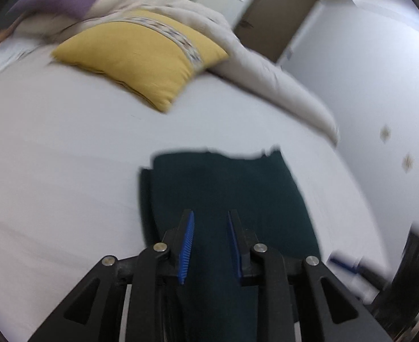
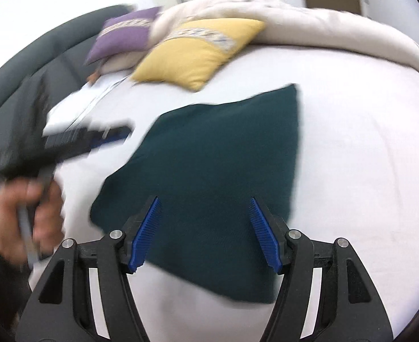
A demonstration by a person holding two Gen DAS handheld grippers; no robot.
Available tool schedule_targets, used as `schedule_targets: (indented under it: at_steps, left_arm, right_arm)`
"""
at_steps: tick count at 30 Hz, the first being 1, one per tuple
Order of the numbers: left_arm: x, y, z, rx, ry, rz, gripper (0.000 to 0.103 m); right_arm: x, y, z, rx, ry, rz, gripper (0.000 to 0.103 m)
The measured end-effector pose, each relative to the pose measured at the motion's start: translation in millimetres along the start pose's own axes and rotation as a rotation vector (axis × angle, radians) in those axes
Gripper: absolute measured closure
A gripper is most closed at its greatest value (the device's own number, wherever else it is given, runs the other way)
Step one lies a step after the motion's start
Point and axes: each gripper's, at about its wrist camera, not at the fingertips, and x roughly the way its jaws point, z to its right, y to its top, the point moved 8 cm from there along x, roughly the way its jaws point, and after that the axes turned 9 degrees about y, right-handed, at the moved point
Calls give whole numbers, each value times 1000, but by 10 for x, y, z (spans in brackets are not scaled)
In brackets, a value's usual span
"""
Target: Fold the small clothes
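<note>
A dark green folded garment (image 1: 226, 193) lies flat on the white bed sheet (image 1: 52, 156). It also shows in the right wrist view (image 2: 215, 156) as a rough rectangle. My left gripper (image 1: 211, 216) hovers over the garment's near part, jaws partly open with nothing between them. It also shows blurred at the left of the right wrist view (image 2: 109, 135), held by a hand, beside the garment's left edge. My right gripper (image 2: 203, 208) is open wide above the garment's near edge and holds nothing.
A yellow cushion (image 1: 141, 54) lies further back on the bed, with a purple cushion (image 2: 124, 34) and a beige duvet (image 2: 309, 22) behind it. A dark headboard (image 2: 38, 57) curves along the left. The bed's right edge drops to a white floor (image 1: 380, 91).
</note>
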Motion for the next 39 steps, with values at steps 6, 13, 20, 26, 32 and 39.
schedule_targets:
  at_steps: [6,13,20,26,32,39]
  left_arm:
    - [334,-346,-157,12,52,-77,92]
    - [298,-406,-149,91,107,-63,91]
    - [238,-476,-213,81,109,-40,91]
    - [98,-374,-202,72,125,-63,91]
    - [-83,91,101,87,149,52,60]
    - [792,322,78,40,180,-71,56]
  right_arm:
    - [183,-240,228,39,-71,-107,41]
    - [321,-437,130,54,-64,-139,40]
    - [384,-630,55,-33,-103,-159,40]
    - [145,-468,183,-18,-59,-154,41]
    - [-74,-27,440,130,11,-16,41]
    - [459,379,448,253,229,-27,39]
